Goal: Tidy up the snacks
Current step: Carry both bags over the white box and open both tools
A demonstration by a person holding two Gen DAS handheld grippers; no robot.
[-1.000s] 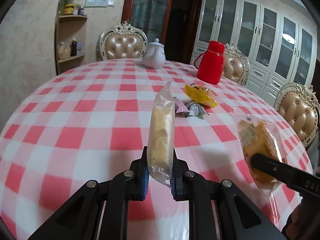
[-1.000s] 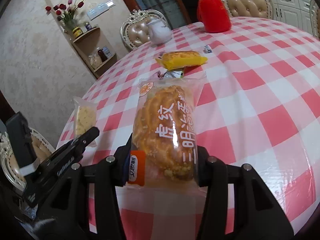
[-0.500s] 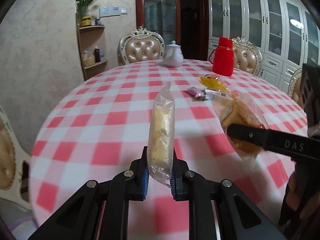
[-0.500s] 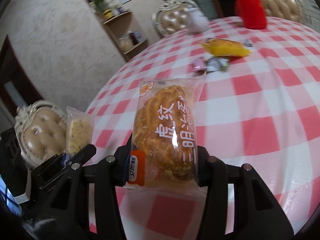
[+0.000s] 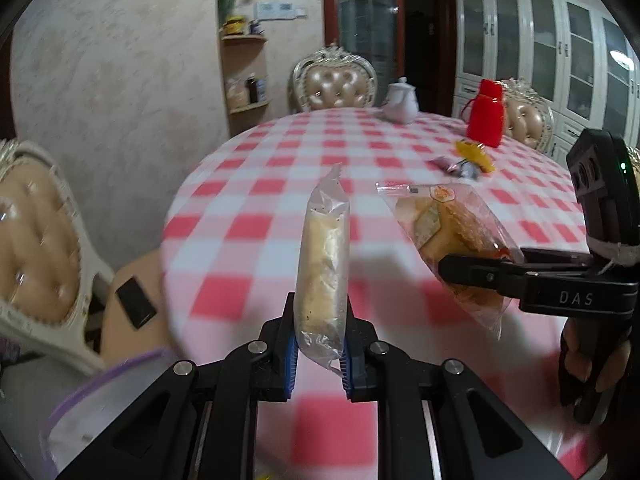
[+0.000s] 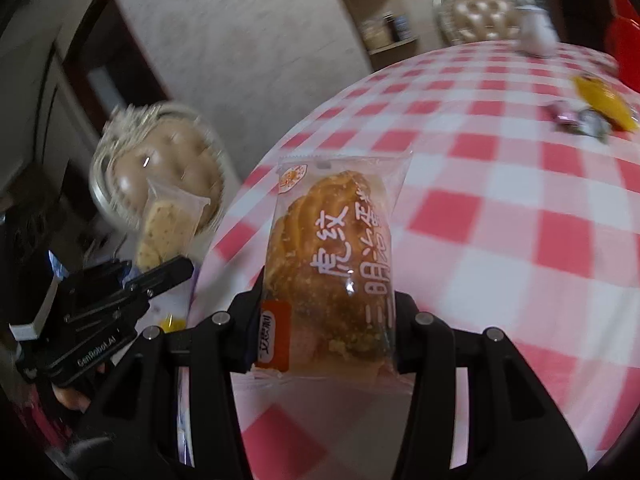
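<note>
At the bottom centre of the left wrist view we see our left gripper point(image 5: 319, 356) clenched on a pale slice cake in clear wrap point(image 5: 322, 276), which stands on edge and reaches up toward the middle of the frame, over the near edge of the red-and-white checked table point(image 5: 280, 184). To the right in that view our right gripper point(image 5: 472, 268) grasps a browner bread packet point(image 5: 448, 224), tilted, above the cloth. From the right wrist view that bread packet point(image 6: 332, 276) sits between the fingers at lower centre, its printed face toward us, while the left gripper point(image 6: 160, 276) holds the slice cake point(image 6: 166, 232) at the left, beyond the table edge. Far off on the table lie a yellow packet point(image 5: 476, 154) and small wrapped sweets point(image 5: 454, 166), near a red flask point(image 5: 485, 114) and a white teapot point(image 5: 401, 101). A purple-rimmed clear bag point(image 5: 100, 396) shows at lower left.
</note>
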